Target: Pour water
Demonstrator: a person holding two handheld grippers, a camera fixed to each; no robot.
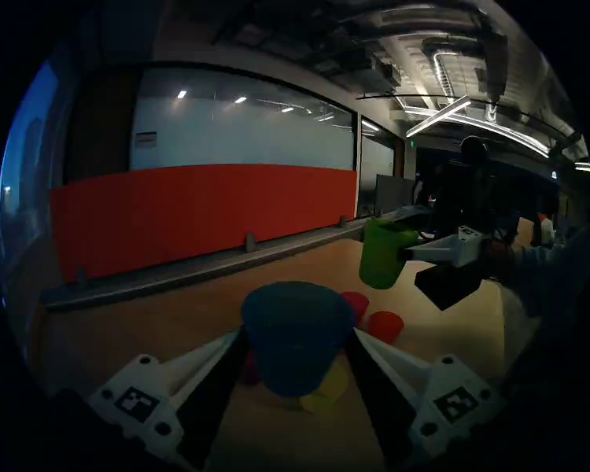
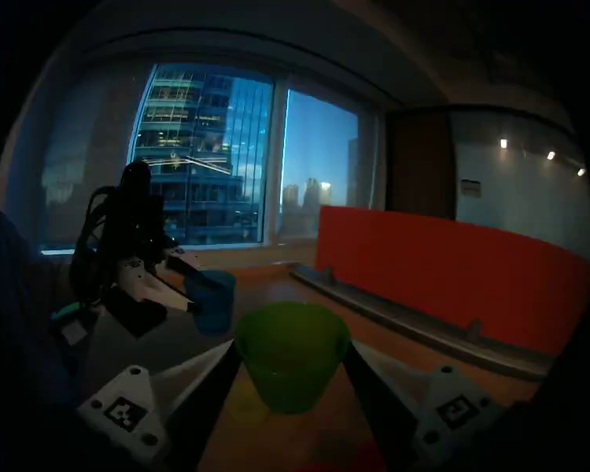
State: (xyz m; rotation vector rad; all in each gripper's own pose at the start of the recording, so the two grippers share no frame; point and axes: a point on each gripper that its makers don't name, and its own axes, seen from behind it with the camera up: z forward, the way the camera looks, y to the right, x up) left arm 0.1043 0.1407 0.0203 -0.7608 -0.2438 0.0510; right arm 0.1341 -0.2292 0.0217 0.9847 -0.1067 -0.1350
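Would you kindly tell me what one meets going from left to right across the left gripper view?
blue cup → green cup → person's sleeve

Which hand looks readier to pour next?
Probably right: the right gripper holds the green plastic cup seemingly higher than the blue plastic cup in the left gripper.

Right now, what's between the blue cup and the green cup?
Two red cups on the table, seen in the left gripper view between blue cup and green cup.
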